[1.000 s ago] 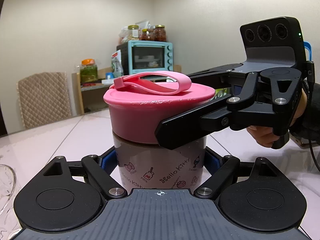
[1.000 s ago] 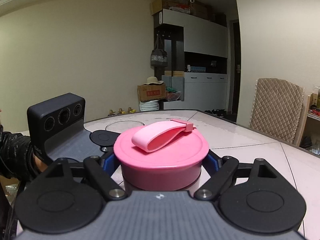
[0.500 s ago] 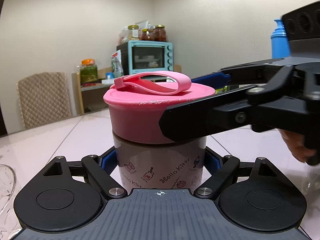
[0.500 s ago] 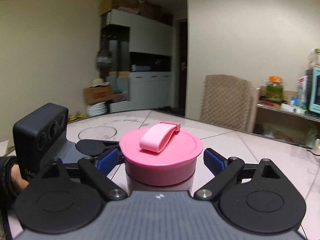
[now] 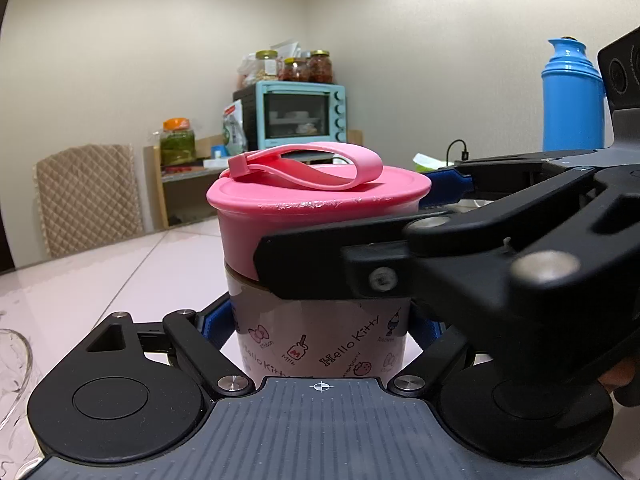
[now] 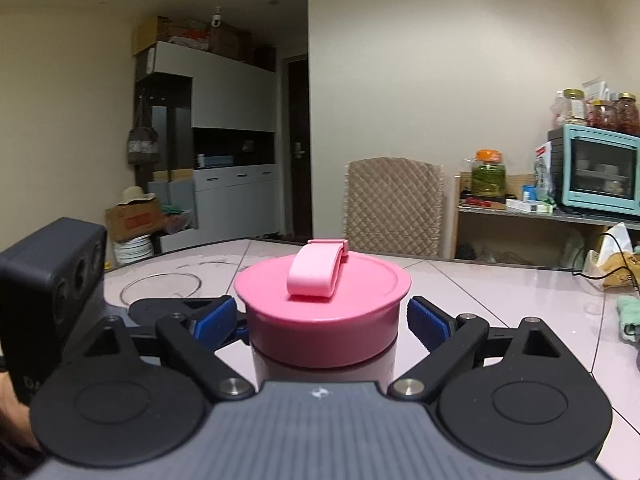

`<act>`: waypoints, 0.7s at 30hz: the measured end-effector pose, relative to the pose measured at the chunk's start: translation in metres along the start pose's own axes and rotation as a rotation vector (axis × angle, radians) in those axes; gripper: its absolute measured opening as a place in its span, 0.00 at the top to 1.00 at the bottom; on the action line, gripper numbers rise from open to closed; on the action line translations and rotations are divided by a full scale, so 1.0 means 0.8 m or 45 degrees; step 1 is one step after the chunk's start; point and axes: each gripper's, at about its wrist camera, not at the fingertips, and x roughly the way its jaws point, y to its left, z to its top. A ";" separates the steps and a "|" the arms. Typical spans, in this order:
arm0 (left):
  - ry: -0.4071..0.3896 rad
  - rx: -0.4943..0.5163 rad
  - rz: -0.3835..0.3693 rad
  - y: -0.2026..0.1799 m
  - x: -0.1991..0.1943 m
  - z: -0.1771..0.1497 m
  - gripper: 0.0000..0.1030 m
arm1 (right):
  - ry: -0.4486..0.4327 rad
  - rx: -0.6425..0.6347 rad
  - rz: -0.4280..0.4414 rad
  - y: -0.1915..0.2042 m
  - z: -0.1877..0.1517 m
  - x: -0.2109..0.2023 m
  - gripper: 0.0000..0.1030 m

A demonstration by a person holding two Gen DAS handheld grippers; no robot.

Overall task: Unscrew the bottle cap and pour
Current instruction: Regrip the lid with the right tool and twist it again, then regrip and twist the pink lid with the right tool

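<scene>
**Pink cap on printed bottle, one claw gripping, one standing clear**

Pink plastic cap (image 5: 320,220), round, with a pale pink loop strap (image 6: 316,268) lying across its top; we list it as seated on the bottle (image 5: 320,340), a pale cylinder printed with small cartoon figures and lettering. The bottle stands upright on the surface (image 5: 100,280), which is glossy pale pink with thin seams.

Left claw (image 5: 320,322): we record it closed on the bottle's body below the cap, its blue pads (image 5: 218,320) pressed to either side.

Right claw (image 6: 322,320): at cap height, one finger on each side of the cap. In its own view we see a gap between each blue pad (image 6: 428,320) and the pink rim, so it grips nothing. From the left view one black finger crosses the cap's lower edge.

Also on the surface: a clear glass bowl (image 6: 160,288) beyond the left claw, a blue flask (image 5: 572,96) to the far right, a green cloth (image 6: 628,316).

Room behind: a quilted chair back (image 6: 394,204), a shelf carrying a turquoise oven (image 5: 300,114), jars (image 5: 320,66) on top of the oven, and a green-filled jar with an orange lid (image 5: 178,140).
</scene>
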 end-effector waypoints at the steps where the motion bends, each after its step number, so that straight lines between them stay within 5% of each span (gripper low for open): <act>1: 0.000 0.000 0.000 0.000 0.000 0.000 0.13 | -0.002 0.007 -0.005 -0.001 -0.001 -0.001 0.09; 21: 0.000 0.000 0.000 0.000 0.001 0.000 0.13 | -0.026 0.030 -0.034 0.013 -0.007 0.003 0.16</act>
